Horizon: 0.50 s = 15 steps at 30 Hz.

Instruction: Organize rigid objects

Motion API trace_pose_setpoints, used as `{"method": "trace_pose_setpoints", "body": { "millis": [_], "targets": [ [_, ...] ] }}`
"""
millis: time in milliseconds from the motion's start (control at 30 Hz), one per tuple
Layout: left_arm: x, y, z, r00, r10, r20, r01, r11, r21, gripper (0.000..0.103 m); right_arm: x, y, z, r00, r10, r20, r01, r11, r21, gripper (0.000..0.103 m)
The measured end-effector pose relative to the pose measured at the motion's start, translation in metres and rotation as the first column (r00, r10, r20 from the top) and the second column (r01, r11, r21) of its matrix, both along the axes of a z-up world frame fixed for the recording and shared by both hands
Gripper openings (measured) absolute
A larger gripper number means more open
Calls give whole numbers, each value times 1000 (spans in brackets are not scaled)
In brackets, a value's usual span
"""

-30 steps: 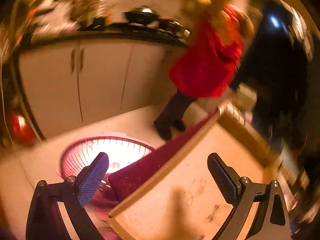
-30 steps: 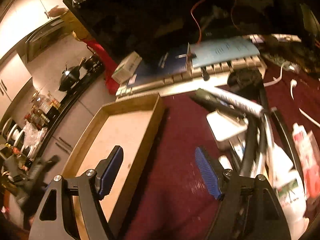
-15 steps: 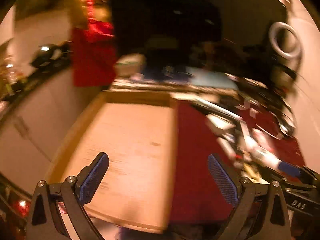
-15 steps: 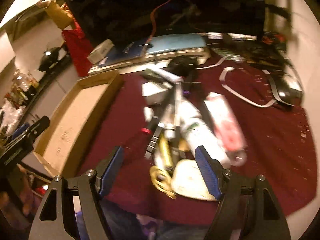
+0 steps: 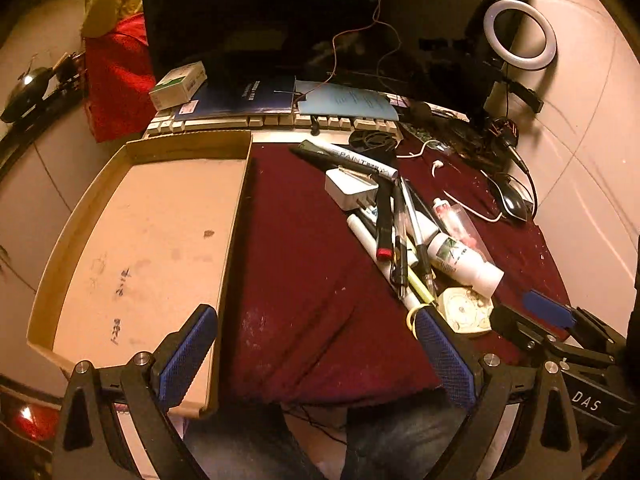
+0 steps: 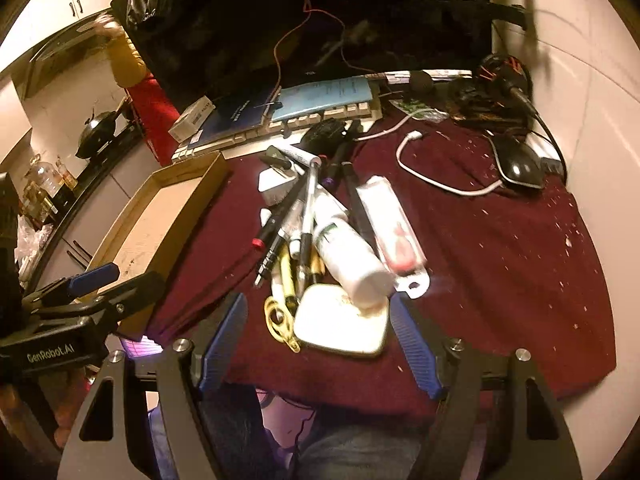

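A shallow cardboard tray lies bare on the left of a dark red cloth. Right of it sits a heap: pens and markers, a white charger plug, a white bottle, a clear tube, a cream square tin and yellow scissors. My left gripper is open above the cloth's near edge, holding nothing. Open too, my right gripper hovers just short of the tin and appears at the right of the left wrist view.
Behind the cloth stand a keyboard under blue booklets, a small box, a dark monitor, a ring light, a mouse and white cables. A person in red stands at the far kitchen counter.
Both grippers have swung round and pulled back from the tray side to face the whole table. The left view turned from the kitchen floor to the tray and heap. Both jaws stayed open.
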<state>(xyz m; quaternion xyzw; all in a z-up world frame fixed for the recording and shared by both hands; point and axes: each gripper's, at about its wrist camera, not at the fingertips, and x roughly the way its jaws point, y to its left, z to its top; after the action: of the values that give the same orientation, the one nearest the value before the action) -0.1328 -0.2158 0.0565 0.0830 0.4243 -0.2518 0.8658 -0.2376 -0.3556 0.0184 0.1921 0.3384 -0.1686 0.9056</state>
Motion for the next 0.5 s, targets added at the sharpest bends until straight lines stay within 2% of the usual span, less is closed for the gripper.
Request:
{"method": "trace_pose_setpoints", "body": {
  "millis": [167,500],
  "targets": [
    [-8,-11,-6,999,-31,-19,32,999,4,100,-13,2,-5,1000,-15,2,15,1000,20,72],
    [-8,-25,-8,996,-61,-71,60,998,-18,95,-15,0,-4,1000,-4,18,3,999,35,56]
  ]
}}
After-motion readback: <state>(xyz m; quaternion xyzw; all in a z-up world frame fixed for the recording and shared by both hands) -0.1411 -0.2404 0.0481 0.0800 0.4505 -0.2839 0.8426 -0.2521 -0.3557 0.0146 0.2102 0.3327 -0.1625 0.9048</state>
